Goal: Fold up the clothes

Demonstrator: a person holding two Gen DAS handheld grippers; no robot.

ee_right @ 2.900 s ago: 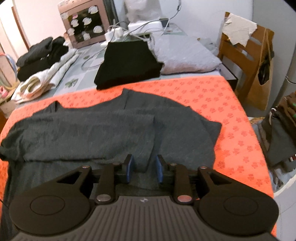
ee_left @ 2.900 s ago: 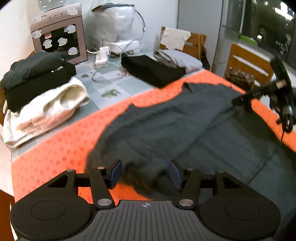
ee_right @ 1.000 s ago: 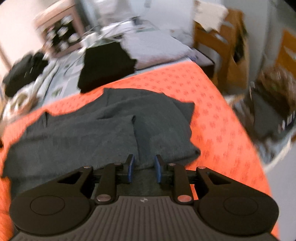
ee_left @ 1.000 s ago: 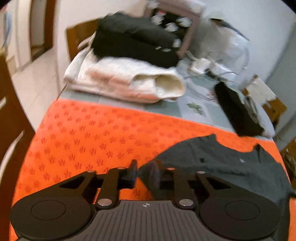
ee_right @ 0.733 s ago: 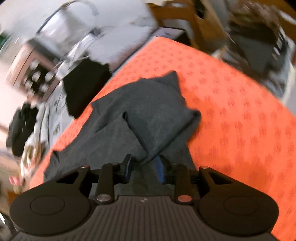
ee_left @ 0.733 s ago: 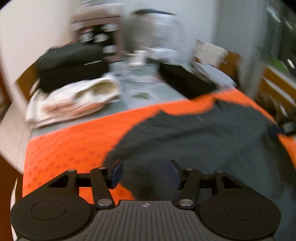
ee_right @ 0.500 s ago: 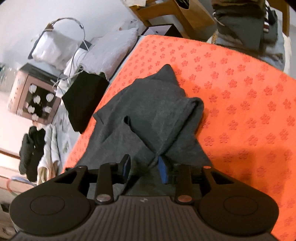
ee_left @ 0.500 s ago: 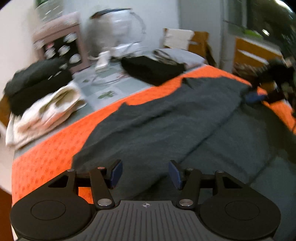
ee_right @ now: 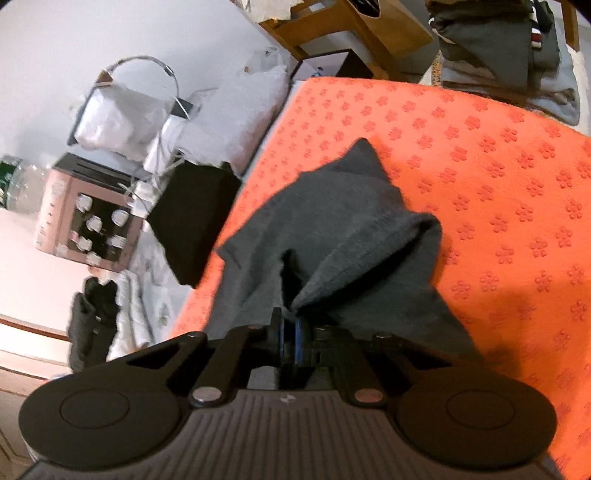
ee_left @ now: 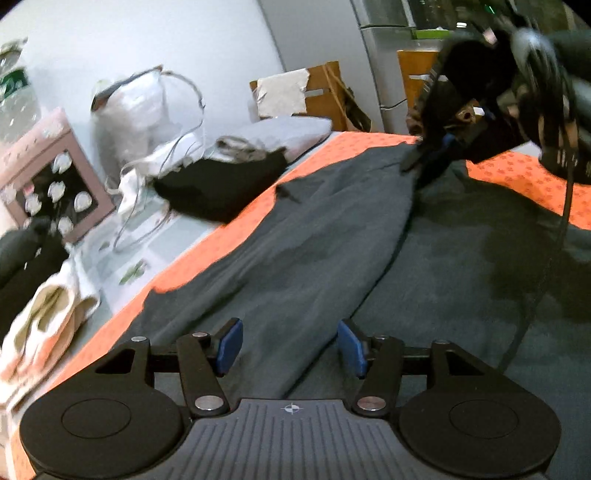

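A dark grey shirt lies spread on the orange mat, with one side folded over the body. My left gripper is open and empty, low over the shirt's near edge. My right gripper is shut on a bunched fold of the grey shirt and lifts it off the orange mat. In the left wrist view the right gripper shows at the shirt's far right end, pinching the cloth.
Behind the mat lie a folded black garment, a light grey folded garment, a white bag with cables, a pink box and a white and black clothes pile. Wooden chairs stand beyond the table.
My right gripper has closed on the shirt's fold and raised it. My left gripper has swung back over the shirt, staying open.
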